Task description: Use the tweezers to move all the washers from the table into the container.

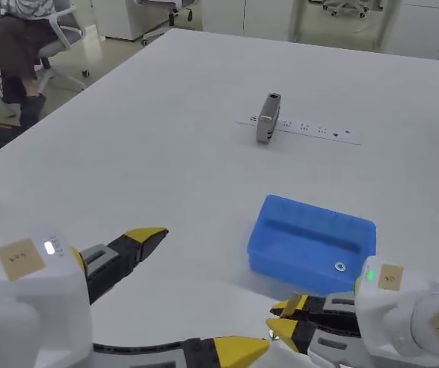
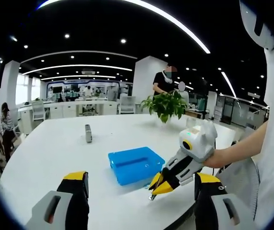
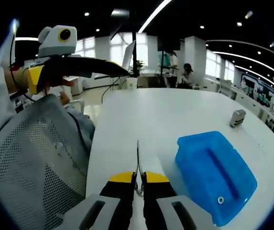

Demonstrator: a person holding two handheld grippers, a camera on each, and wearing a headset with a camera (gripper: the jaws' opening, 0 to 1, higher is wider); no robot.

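1. Grips tweezers (image 3: pixel 138 154) in clenched right gripper (image 1: pixel 279 318), low over table (image 1: pixel 166 153), just beside container (image 1: pixel 262 238), likely for a short carry.
2. Holds left gripper (image 1: pixel 193 291) released, jaws wide & empty, off to the side, prob. to give tweezers room.
3. Shows one washer (image 1: pixel 339 267) inside container, near a corner; can't tell if others lie on table.
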